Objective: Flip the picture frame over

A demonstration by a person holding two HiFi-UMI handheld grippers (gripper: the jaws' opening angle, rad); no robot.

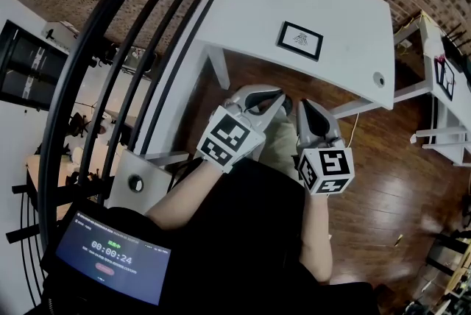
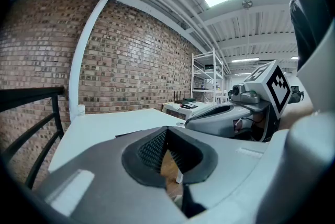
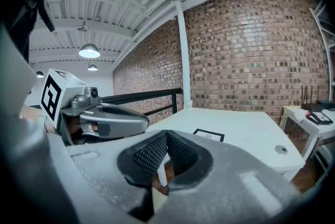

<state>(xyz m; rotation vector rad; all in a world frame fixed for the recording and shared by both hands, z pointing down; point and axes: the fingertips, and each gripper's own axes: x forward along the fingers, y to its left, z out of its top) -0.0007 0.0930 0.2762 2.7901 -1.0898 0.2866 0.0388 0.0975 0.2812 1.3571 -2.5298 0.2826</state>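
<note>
A black picture frame (image 1: 300, 40) with a white picture facing up lies flat on the white table (image 1: 250, 4), toward its near right part. In the right gripper view the picture frame (image 3: 209, 135) shows beyond the jaws. Both grippers hover side by side over the wooden floor, short of the table's near edge. My left gripper (image 1: 277, 98) is shut with nothing in it, and its jaws (image 2: 166, 136) meet at the tips. My right gripper (image 1: 307, 107) is shut and empty too, with the right gripper (image 3: 166, 139) tips together.
A black metal railing (image 1: 132, 48) runs along the table's left side. A round grommet (image 1: 378, 79) sits at the table's near right corner. A second white table (image 1: 445, 85) with dark items stands to the right. A tablet (image 1: 110, 256) with a timer lies at lower left.
</note>
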